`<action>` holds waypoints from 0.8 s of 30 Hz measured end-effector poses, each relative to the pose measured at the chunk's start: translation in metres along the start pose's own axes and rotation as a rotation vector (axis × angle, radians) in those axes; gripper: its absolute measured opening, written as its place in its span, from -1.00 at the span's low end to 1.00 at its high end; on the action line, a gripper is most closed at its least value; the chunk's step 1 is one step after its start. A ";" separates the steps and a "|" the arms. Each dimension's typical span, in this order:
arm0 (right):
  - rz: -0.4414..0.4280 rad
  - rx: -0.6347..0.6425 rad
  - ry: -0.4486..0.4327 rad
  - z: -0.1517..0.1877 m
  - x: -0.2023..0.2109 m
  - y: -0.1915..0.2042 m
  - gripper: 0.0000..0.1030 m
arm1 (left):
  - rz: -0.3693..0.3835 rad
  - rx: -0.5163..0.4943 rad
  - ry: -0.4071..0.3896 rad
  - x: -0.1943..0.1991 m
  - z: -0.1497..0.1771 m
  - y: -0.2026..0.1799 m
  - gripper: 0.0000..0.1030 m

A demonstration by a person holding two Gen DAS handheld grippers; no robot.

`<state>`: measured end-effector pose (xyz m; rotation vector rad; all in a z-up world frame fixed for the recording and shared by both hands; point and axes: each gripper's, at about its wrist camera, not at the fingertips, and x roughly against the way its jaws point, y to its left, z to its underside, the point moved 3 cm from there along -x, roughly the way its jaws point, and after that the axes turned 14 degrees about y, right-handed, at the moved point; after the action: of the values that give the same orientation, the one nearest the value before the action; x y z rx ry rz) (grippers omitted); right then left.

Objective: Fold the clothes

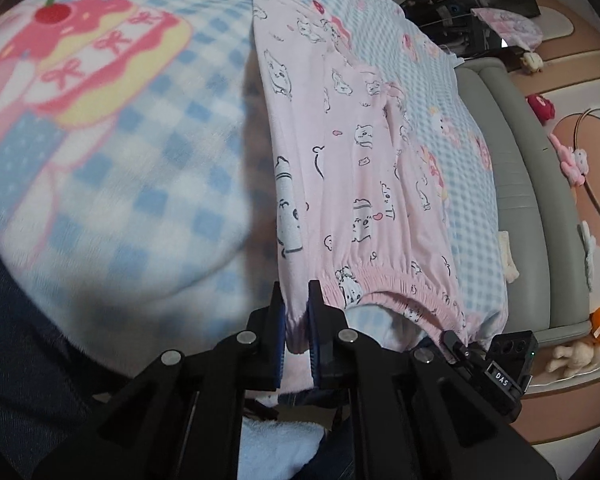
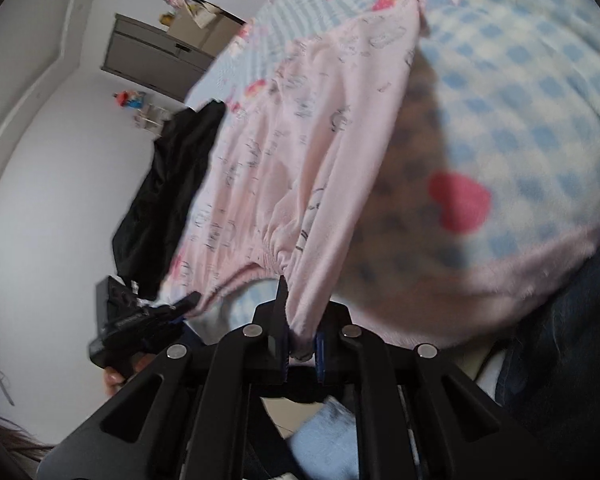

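Pink pyjama trousers with cartoon prints lie along a blue checked blanket, the elastic waistband nearest me. My left gripper is shut on one corner of the waistband, with pink cloth bunched between its blue pads. At the other corner, my right gripper pinches the band. In the right wrist view the right gripper is shut on the pink trousers, and the left gripper grips the band at the left. The waistband sags open between the two grips.
A grey padded bed edge runs down the right, with plush toys on the floor mat beyond. A black garment hangs off the blanket's far side beside a white wall. Dark denim of the person is close by.
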<state>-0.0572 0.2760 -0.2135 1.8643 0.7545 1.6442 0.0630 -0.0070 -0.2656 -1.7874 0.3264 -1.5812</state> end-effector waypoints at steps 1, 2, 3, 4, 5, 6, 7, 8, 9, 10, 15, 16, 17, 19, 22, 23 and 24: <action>0.022 -0.009 0.015 0.002 -0.002 -0.003 -0.80 | -0.011 0.001 0.011 -0.002 0.002 0.002 -0.81; 0.039 -0.031 0.029 0.004 -0.001 -0.009 -0.75 | -0.022 0.002 0.022 -0.003 0.003 0.005 -0.81; 0.051 -0.054 0.031 0.004 -0.001 -0.013 -0.73 | -0.026 0.005 0.036 -0.006 0.003 0.008 -0.81; 0.057 -0.058 0.027 0.002 0.000 -0.014 -0.67 | -0.036 0.000 0.048 -0.008 0.003 0.009 -0.75; 0.065 -0.061 0.018 -0.001 0.002 -0.014 -0.55 | -0.047 -0.005 0.059 -0.009 0.003 0.010 -0.74; 0.082 -0.053 -0.006 -0.005 0.008 -0.012 -0.47 | -0.059 -0.027 0.045 -0.005 0.003 0.007 -0.71; 0.088 -0.035 -0.022 -0.009 0.013 -0.009 -0.38 | -0.071 -0.051 0.028 0.000 0.003 0.004 -0.66; 0.094 -0.016 -0.037 -0.014 0.018 -0.006 -0.34 | -0.083 -0.075 0.011 0.005 0.002 0.001 -0.63; 0.103 0.000 -0.052 -0.019 0.022 -0.003 -0.32 | -0.094 -0.094 -0.022 0.012 0.001 -0.001 -0.56; 0.121 0.007 -0.066 -0.026 0.024 -0.005 -0.30 | -0.107 -0.106 -0.056 0.018 -0.003 -0.004 -0.50; 0.129 -0.062 0.039 -0.047 -0.006 -0.026 -0.25 | -0.125 -0.038 -0.002 0.002 -0.019 0.007 -0.48; 0.128 -0.057 0.045 -0.045 -0.011 -0.026 -0.25 | -0.123 -0.022 0.018 -0.003 -0.021 0.011 -0.48; 0.126 -0.052 0.051 -0.043 -0.016 -0.026 -0.25 | -0.133 -0.024 0.025 -0.007 -0.020 0.011 -0.48; 0.123 -0.041 0.063 -0.039 -0.025 -0.027 -0.46 | -0.196 -0.036 0.026 -0.014 -0.016 0.011 -0.50; 0.208 -0.024 0.062 -0.036 -0.027 -0.028 -0.78 | -0.285 -0.065 0.034 -0.017 -0.012 0.009 -0.54; 0.230 -0.028 0.054 -0.035 -0.024 -0.029 -0.77 | -0.293 -0.071 0.025 -0.012 -0.009 0.007 -0.53; 0.238 -0.036 0.050 -0.034 -0.020 -0.028 -0.75 | -0.298 -0.077 0.013 -0.008 -0.005 0.005 -0.50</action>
<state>-0.0946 0.2826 -0.2437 1.9546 0.5357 1.8432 0.0575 -0.0079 -0.2749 -1.9557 0.1318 -1.8063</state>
